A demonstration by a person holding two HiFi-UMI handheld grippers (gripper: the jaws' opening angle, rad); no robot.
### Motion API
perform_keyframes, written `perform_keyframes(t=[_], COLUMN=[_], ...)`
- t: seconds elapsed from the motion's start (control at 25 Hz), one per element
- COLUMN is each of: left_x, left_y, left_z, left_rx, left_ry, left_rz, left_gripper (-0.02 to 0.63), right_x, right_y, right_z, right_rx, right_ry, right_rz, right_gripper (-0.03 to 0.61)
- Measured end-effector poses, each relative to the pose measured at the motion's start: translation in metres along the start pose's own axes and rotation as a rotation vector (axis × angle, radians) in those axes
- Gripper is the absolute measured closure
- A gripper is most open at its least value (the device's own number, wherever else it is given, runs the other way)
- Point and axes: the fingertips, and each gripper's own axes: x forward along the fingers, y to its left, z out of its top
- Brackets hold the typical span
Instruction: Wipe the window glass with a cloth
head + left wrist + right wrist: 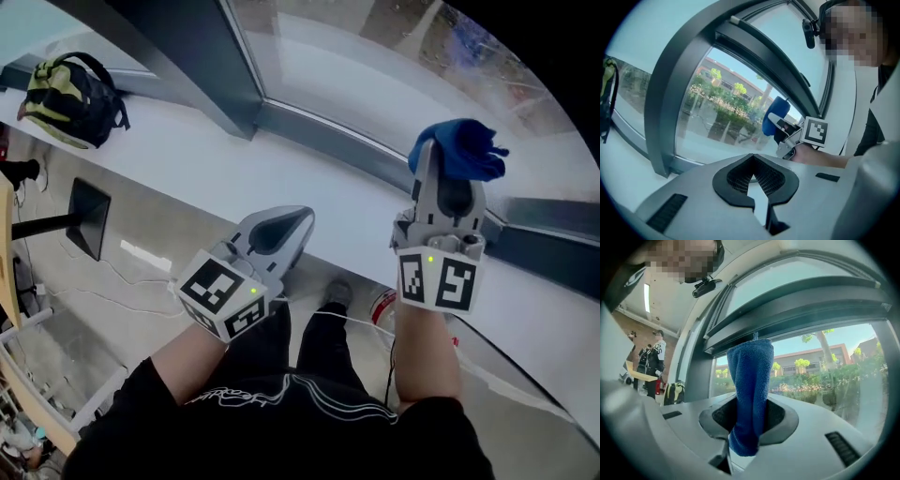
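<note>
A blue cloth point(466, 150) sticks up from my right gripper point(442, 173), which is shut on it just in front of the window glass point(375, 56). In the right gripper view the cloth point(750, 390) stands upright between the jaws of the right gripper point(749, 423), with the glass point(825, 366) beyond it. My left gripper point(302, 219) hovers over the white sill point(187, 150), shut with nothing in it. In the left gripper view the left gripper point(753, 177) points at the glass point(722, 117), with the right gripper point(786, 132) and cloth point(772, 119) to the right.
A dark grey window post point(202, 66) rises left of the pane. A yellow-green backpack point(70, 94) lies on the sill at far left. A black floor stand point(84, 220) and cables sit below. People point(654, 362) stand far back in the room.
</note>
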Motion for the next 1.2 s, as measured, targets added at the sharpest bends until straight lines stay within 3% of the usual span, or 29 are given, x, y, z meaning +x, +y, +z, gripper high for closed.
perform_keyframes(t=[0.24, 0.48, 0.8, 1.2], left_x=[-0.062, -0.102, -0.119, -0.111], left_y=[0.087, 0.143, 0.178, 0.185], left_z=[0.012, 0.015, -0.001, -0.001], left_rx=[-0.023, -0.032, -0.109, -0.118], left_ry=[-0.014, -0.022, -0.018, -0.001], left_rz=[0.065, 0.094, 0.115, 0.105], left_gripper=[0.609, 0.609, 0.609, 0.609], right_x=[0.068, 0.132, 0.198, 0.218], right_y=[0.127, 0.205, 0.239, 0.231], right_z=[-0.027, -0.058, -0.086, -0.091], right_rx=[0.009, 0.013, -0.007, 0.009], right_ry=[0.031, 0.057, 0.082, 0.103], right_rz=[0.13, 0.195, 0.166, 0.121], right_gripper=[0.485, 0.485, 0.485, 0.485])
